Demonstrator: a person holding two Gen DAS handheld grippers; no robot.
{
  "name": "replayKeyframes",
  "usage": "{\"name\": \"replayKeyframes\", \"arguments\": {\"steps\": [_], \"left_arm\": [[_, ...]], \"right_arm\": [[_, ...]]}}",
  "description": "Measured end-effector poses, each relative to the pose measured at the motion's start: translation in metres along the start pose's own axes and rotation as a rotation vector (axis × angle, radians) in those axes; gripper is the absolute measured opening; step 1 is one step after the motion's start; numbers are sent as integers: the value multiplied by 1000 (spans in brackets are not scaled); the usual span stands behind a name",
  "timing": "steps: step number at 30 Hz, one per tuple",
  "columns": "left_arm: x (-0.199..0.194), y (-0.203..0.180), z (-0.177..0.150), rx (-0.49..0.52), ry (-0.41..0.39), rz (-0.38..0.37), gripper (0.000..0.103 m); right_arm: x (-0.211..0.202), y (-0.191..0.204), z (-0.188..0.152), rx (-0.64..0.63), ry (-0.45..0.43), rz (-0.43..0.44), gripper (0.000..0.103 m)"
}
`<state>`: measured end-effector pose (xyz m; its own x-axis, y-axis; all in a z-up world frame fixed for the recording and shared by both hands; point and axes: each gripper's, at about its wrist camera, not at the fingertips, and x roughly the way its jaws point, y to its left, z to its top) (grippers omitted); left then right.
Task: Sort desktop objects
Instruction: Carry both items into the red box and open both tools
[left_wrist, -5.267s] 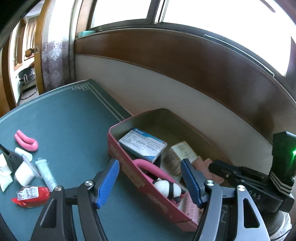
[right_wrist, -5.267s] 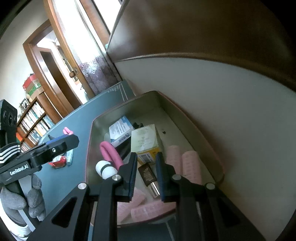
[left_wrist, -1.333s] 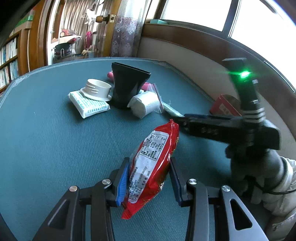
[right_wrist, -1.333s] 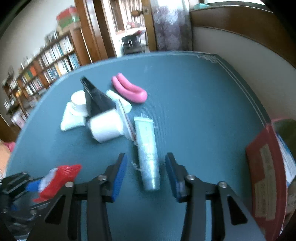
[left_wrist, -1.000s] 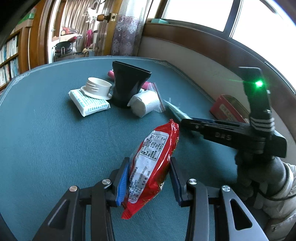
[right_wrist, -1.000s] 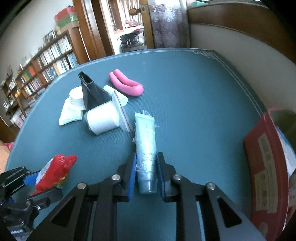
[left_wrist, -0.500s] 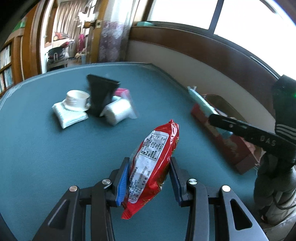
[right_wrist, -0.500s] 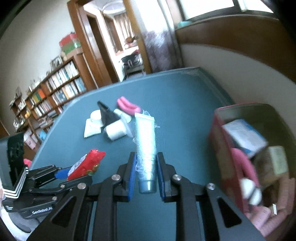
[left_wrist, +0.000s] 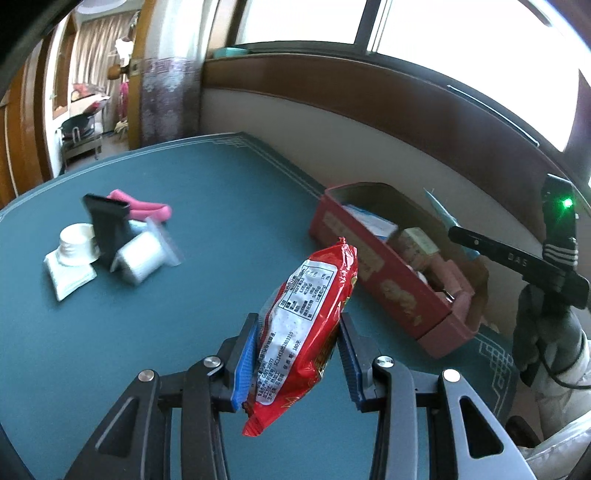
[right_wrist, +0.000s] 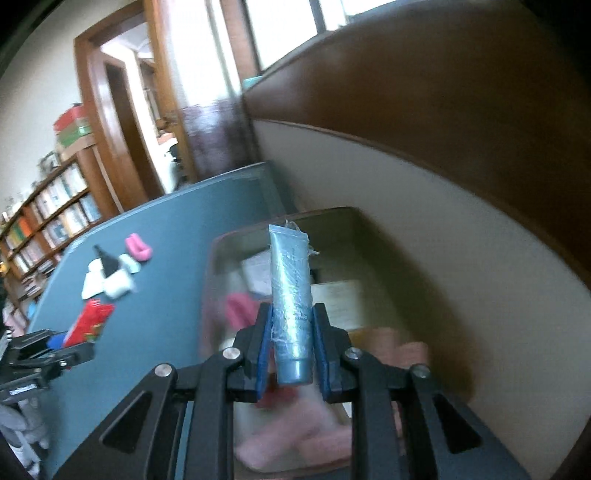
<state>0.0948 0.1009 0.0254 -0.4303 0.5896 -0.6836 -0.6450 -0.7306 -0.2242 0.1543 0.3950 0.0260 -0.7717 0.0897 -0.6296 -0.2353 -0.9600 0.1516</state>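
My left gripper (left_wrist: 297, 360) is shut on a red snack packet (left_wrist: 308, 317), held in the air above the green table (left_wrist: 221, 206). My right gripper (right_wrist: 291, 350) is shut on a pale blue tube (right_wrist: 291, 295), cap end toward the camera, and hangs over the open red tin box (right_wrist: 214, 258). In the left wrist view that box (left_wrist: 380, 273) stands to the right by the wall, with the right gripper (left_wrist: 461, 236) and its tube (left_wrist: 439, 210) above it. The box holds small cartons and pink items.
Left on the table lies a cluster: a black nozzle (left_wrist: 107, 225), a white lid (left_wrist: 75, 238), a white packet (left_wrist: 68, 278), a white roll (left_wrist: 140, 256) and a pink curved piece (left_wrist: 144, 205). A wall and wood panel run behind the box. A gloved hand (left_wrist: 543, 332) holds the right gripper.
Both grippers have risen and swung right toward the box, each keeping its item. The right one lifted the tube off the table and now hangs over the box.
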Motion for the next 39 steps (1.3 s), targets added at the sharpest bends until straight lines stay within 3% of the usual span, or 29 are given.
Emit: {"name": "replayKeyframes", "arguments": {"steps": [14,20,39], "left_arm": [[13,-26,16,28,23,-13,43],[20,-32,23,37,31,-27,43],[63,-83,76,137,34,-117,43]], "right_arm": [[43,-24,9,-123,29,-161,23],[42,-31,3,-146,26,-188,24],[-1,-40,-13,-51,-58,-123,24]]}}
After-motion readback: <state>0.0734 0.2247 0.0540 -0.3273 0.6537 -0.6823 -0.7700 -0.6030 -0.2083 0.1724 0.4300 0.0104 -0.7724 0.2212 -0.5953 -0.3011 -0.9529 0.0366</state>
